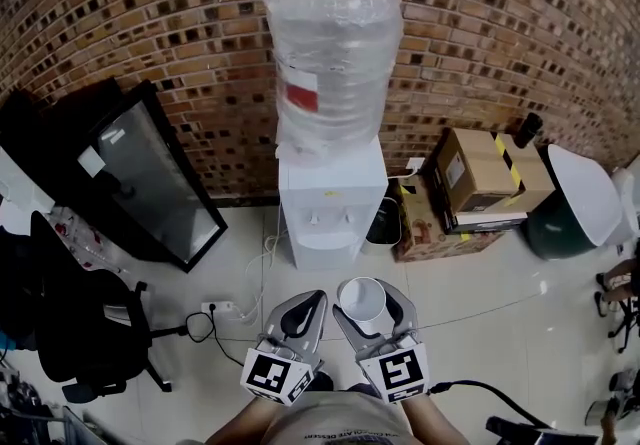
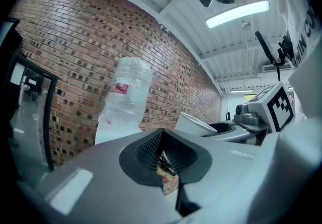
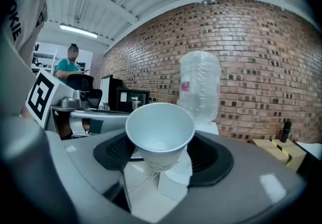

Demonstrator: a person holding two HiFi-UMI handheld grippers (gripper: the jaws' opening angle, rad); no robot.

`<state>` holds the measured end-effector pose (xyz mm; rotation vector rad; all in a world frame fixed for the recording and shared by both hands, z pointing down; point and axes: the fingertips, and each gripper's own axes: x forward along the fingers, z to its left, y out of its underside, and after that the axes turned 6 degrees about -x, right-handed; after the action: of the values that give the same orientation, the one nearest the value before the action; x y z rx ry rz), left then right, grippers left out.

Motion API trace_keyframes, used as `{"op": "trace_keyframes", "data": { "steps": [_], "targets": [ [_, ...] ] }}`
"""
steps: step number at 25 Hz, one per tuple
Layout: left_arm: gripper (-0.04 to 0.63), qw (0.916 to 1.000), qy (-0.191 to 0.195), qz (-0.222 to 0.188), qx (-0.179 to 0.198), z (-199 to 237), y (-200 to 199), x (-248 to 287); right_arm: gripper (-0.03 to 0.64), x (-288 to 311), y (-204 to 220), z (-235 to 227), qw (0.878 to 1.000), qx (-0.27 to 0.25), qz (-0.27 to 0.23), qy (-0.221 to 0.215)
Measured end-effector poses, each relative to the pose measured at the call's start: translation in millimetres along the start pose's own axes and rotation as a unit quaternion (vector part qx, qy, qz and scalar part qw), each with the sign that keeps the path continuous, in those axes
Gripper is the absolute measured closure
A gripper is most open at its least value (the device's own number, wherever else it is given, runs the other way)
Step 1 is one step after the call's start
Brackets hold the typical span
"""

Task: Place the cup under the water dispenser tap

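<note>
Left of the water dispenser (image 1: 331, 223) a black glass-fronted cabinet (image 1: 150, 183) stands by the brick wall (image 1: 120, 3). A black office chair (image 1: 85, 328) sits nearer the camera, and a white power strip (image 1: 222, 309) lies on the floor between chair and dispenser. The dispenser is white and carries a clear bottle (image 1: 332, 53) wrapped in plastic film; its red label is too small to read. Only the head view shows the taps (image 1: 320, 220) on its front. In front of the dispenser and apart from it, the left gripper (image 1: 306, 301) has its jaws together on nothing. Just right of it, the right gripper (image 1: 368, 307) is clamped on the cup (image 1: 360, 291), a plain white tapering paper cup, mouth up, not under the taps. The right gripper view alone shows the cup's bare white inside, and a seated person in teal (image 3: 68, 64) far left of the dispenser. Each gripper's cube bears black-and-white square markers, no words. Right of the dispenser lie taped cardboard boxes (image 1: 480, 178) and a dark green bin (image 1: 548, 231) with a white lid.
</note>
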<state>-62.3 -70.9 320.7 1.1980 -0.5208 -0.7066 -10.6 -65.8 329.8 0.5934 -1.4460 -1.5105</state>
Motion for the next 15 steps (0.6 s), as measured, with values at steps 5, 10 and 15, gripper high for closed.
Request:
{"op": "trace_keyframes", "data": {
  "steps": [5, 10, 15],
  "targets": [
    [0.603, 1.0000, 0.003, 0.004, -0.005, 15, -4, 7, 0.287, 16, -1, -4, 1.000, -0.006, 0.000, 0.008],
    [0.603, 0.9998, 0.010, 0.012, -0.009, 21, 1, 16, 0.287, 28, 3, -14, 1.000, -0.002, 0.008, 0.015],
    [0.603, 0.9996, 0.010, 0.021, -0.013, 27, 11, 29, 0.287, 45, 11, -25, 1.000, 0.006, 0.012, 0.018]
  ]
}}
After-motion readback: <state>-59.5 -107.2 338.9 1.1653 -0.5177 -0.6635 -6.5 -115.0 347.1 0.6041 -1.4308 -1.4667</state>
